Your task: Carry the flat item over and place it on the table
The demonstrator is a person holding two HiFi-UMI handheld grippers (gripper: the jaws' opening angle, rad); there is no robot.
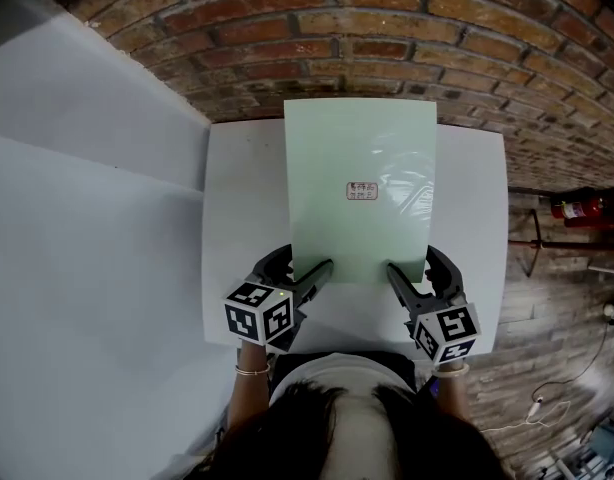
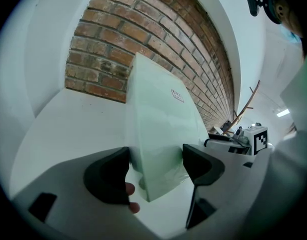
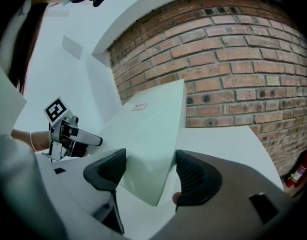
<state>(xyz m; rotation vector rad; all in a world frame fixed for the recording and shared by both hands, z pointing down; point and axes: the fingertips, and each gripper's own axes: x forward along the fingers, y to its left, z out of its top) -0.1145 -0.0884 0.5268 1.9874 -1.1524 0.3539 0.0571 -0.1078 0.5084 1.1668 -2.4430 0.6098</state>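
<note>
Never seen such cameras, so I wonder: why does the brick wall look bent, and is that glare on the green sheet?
Head view: brick wall bows only mildly; a soft whitish sheen lies on the pale green sheet, right of its label. Left gripper view, right gripper view: strong fisheye, dark round borders, bricks arched.

Black left claw (image 1: 299, 264) and right claw (image 1: 414, 260) bear square-marked white cubes (image 1: 259, 314).

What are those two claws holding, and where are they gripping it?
A pale green sheet. The left claw grips its near left corner, the right claw its near right corner.
</note>
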